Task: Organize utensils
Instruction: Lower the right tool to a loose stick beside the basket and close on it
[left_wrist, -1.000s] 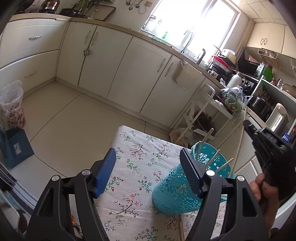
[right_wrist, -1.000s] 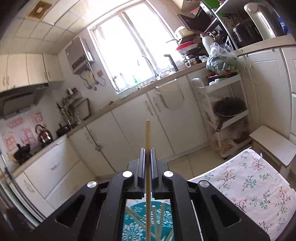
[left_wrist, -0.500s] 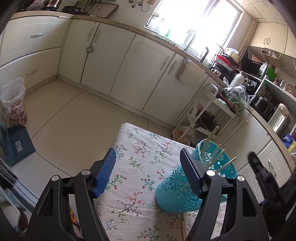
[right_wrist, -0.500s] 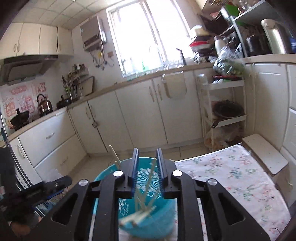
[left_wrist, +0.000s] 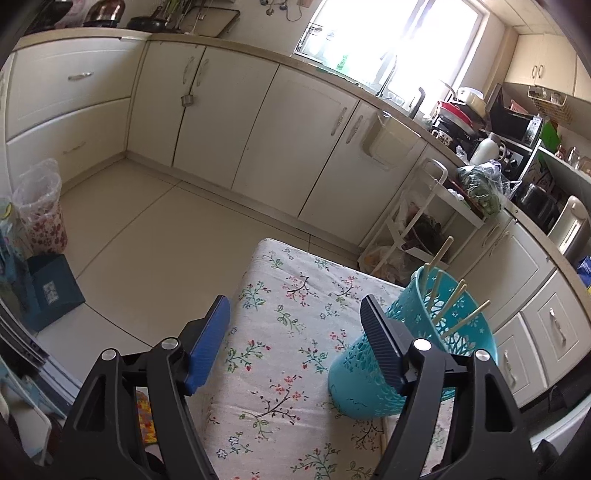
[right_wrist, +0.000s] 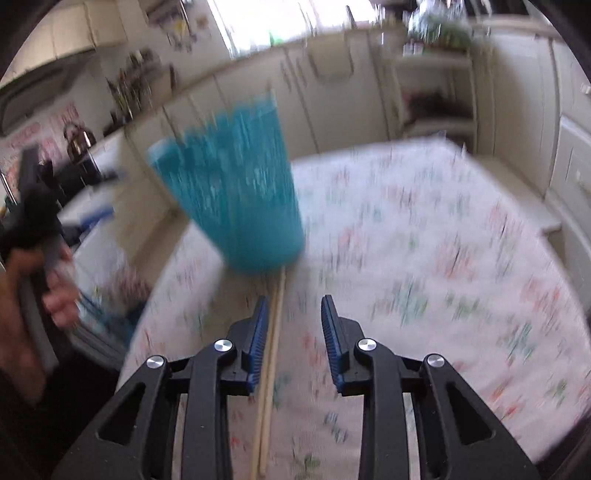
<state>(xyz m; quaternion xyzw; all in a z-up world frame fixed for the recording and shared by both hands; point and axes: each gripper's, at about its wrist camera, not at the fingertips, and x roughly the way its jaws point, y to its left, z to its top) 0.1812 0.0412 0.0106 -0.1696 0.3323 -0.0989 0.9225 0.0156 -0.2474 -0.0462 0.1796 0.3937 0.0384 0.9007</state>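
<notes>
Fingers (right_wrist: 258, 332) sharp; holder (right_wrist: 236, 184) motion-blurred

Daylight pours in through the window (left_wrist: 399, 40), which is totally blown out to white, and the cream cabinets (left_wrist: 258, 122) stay evenly lit with soft shadows. Left wrist view is sharp. Right wrist view is heavily motion-smeared: the teal basket (right_wrist: 236, 188) and floral tablecloth (right_wrist: 424, 258) are streaky, only the tongs (right_wrist: 293, 339) look crisp. Fisheye bends everything, and the corners go black.
</notes>
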